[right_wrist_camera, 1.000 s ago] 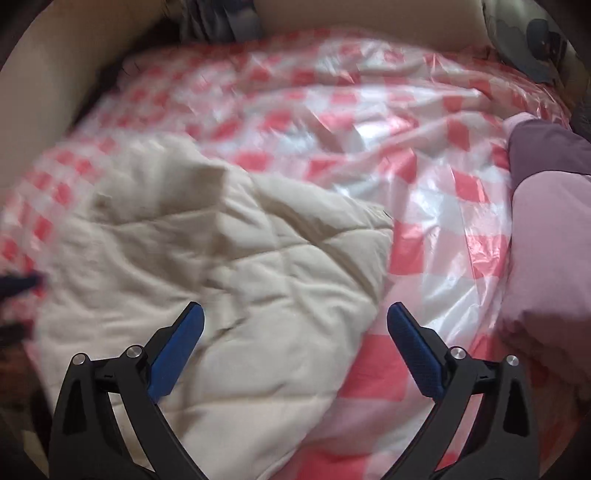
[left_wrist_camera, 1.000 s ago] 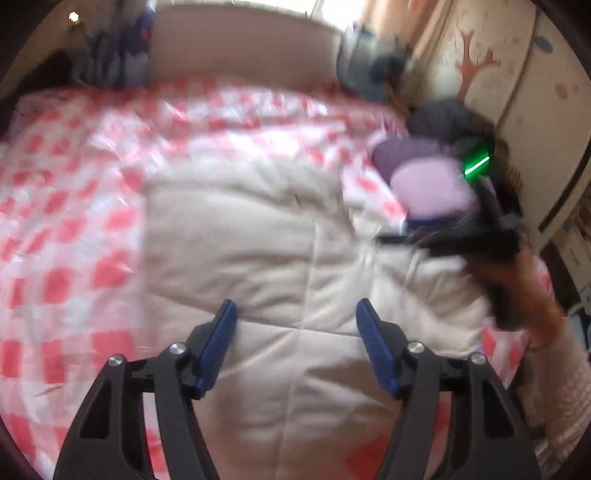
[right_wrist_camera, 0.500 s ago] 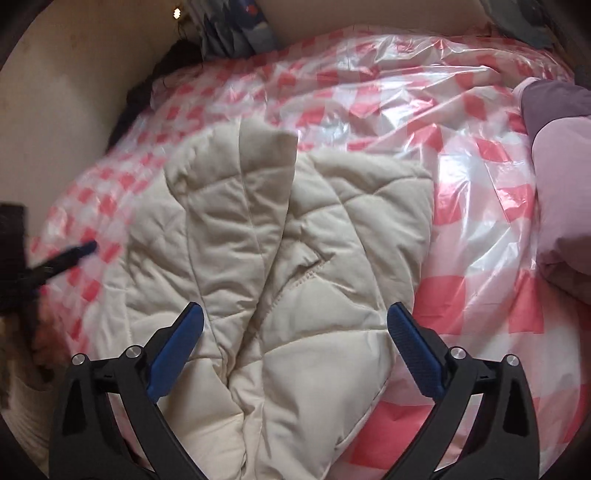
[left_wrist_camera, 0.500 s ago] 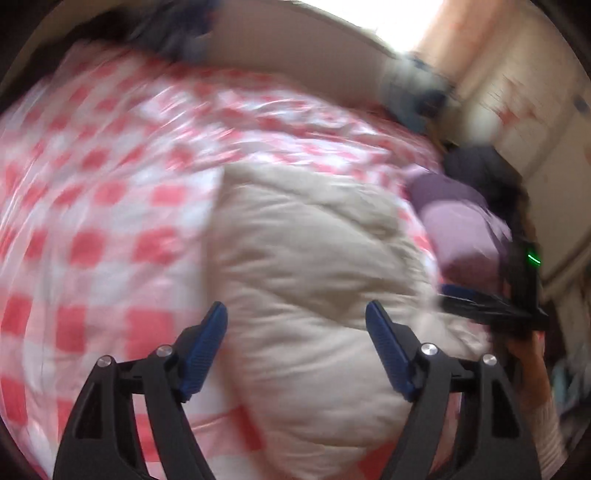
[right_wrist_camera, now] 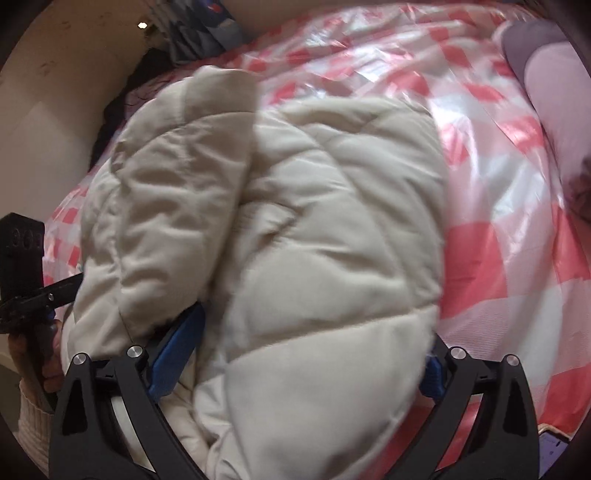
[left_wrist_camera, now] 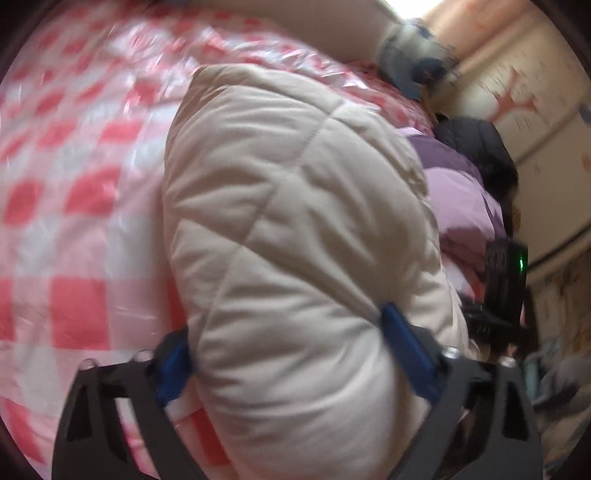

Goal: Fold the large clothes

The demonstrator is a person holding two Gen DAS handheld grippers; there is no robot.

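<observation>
A cream quilted jacket [left_wrist_camera: 295, 206] lies bunched on a bed under a pink-and-white checked plastic cover [left_wrist_camera: 74, 206]. My left gripper [left_wrist_camera: 284, 325] is low over its near end, jaws opening, with a puffy fold bulging up between the blue pads [left_wrist_camera: 406, 350]. My right gripper [right_wrist_camera: 314, 332] stands wide over the same jacket [right_wrist_camera: 295, 229]; padding fills the gap and hides most of its right pad. The left pad [right_wrist_camera: 177, 343] sits in a crease under a folded sleeve. Each gripper shows at the edge of the other's view.
A folded lilac and purple garment [left_wrist_camera: 461, 192] lies on the right of the bed, also in the right wrist view [right_wrist_camera: 550, 96]. A dark garment [left_wrist_camera: 476, 147] sits behind it. A beige headboard, a wall and blue bundled items [right_wrist_camera: 207, 29] border the bed.
Both grippers have sunk toward the jacket, which now fills the space between their jaws. The left gripper's jaws stand wider apart than before. Both views have rolled.
</observation>
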